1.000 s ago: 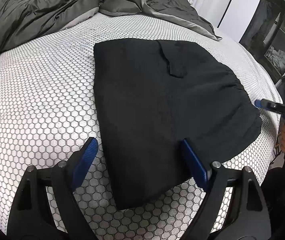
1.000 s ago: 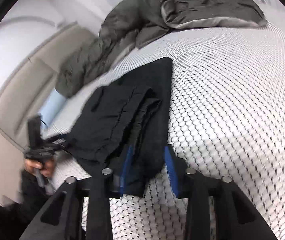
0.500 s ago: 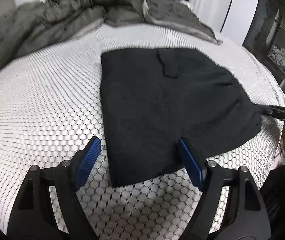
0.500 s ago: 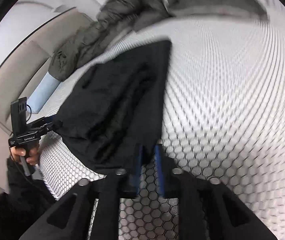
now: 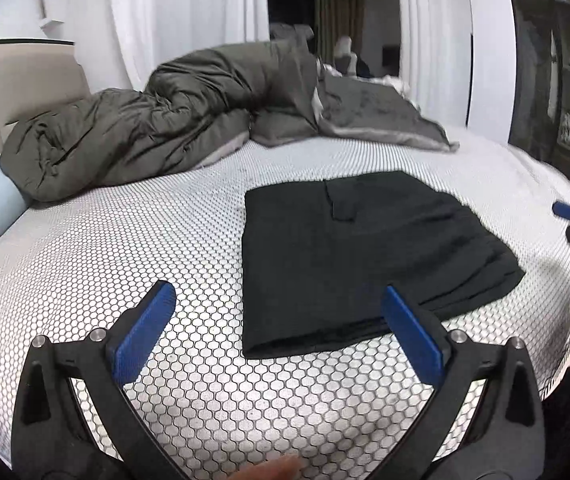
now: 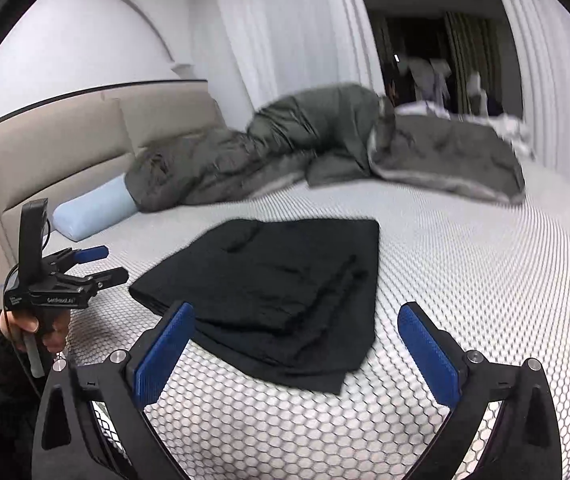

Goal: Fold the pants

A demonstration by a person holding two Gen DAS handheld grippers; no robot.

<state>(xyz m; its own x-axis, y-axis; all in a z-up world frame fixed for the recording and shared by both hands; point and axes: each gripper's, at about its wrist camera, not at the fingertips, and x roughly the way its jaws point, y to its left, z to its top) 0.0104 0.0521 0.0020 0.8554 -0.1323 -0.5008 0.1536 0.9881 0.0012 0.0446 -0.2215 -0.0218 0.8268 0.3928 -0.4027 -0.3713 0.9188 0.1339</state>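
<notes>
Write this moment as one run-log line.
pants: folded, on bed | left hand-held gripper: open, empty | right hand-held gripper: open, empty

both tongs opened, pulled off pants (image 5: 365,256)

1. Black pants (image 5: 357,256), plain.
2. White bed cover (image 5: 125,248), black honeycomb pattern.
3. Olive-grey duvet (image 5: 157,136).
4. Pale blue pillow (image 6: 93,208).
5. Beige headboard (image 6: 61,156).
6. Blue pads (image 6: 165,344), black gripper frames.
</notes>
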